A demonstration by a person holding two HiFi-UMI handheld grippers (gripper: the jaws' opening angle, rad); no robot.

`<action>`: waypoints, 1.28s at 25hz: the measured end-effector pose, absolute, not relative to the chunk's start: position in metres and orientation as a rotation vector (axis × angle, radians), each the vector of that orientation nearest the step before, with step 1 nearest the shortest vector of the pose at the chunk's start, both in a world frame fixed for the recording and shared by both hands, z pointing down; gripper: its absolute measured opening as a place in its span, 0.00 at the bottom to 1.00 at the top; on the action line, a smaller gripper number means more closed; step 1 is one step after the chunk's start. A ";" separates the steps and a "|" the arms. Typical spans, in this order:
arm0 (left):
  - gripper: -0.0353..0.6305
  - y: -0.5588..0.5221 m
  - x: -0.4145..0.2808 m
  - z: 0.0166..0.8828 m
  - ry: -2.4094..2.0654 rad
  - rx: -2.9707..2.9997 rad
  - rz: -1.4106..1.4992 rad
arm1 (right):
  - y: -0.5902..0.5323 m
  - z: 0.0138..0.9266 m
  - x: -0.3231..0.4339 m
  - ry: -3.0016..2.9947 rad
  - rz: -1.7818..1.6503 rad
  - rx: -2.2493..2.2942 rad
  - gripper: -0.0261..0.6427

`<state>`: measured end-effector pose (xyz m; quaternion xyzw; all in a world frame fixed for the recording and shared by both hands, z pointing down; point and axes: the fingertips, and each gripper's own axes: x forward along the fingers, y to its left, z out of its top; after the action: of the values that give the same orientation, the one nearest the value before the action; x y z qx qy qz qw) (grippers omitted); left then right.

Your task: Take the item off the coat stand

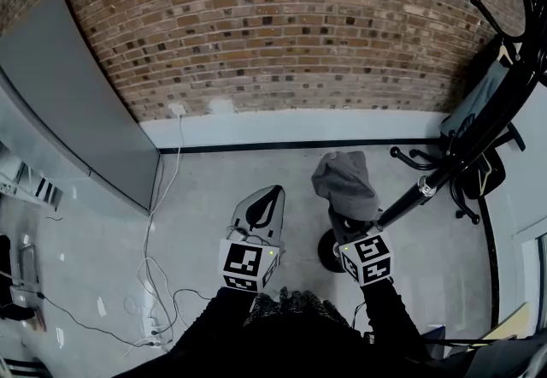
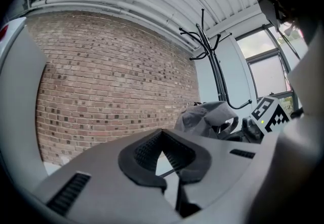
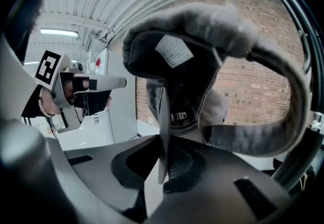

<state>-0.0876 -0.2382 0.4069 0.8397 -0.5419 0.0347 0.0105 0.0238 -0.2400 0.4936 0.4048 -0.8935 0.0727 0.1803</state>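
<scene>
Right gripper [image 1: 348, 221]: fingers clamped on the brim of a grey cap [image 3: 187, 66], which stood edge-on between them. The crown rose just above and ahead of the fingers, clear of the coat stand [image 1: 479, 132], whose pole passed close on their right.

Left gripper [image 2: 163, 159]: fingers together, nothing between them, cap off to their right.

Cap judged light and soft; the crown looked floppy, the brim stiffer. The brim seemed the sound hold, since loose cloth could slip.

A brick wall [image 1: 282, 26] rises behind a grey panel [image 1: 77, 103] and white cables [image 1: 150, 235] on the floor [image 1: 214, 188].
</scene>
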 end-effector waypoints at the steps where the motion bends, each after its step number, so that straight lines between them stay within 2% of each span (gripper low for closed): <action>1: 0.06 -0.238 -0.089 0.409 -1.691 2.613 0.111 | -0.238 0.495 0.024 -2.526 0.210 1.141 0.08; 32: 0.06 -0.234 -0.075 0.428 -1.637 2.616 0.148 | -0.233 0.445 0.032 -2.626 0.200 1.296 0.08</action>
<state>-0.0750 -0.2340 0.4279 0.8464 -0.5297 0.0480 0.0259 0.0321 -0.2325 0.4445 0.4392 -0.8899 0.0678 0.1028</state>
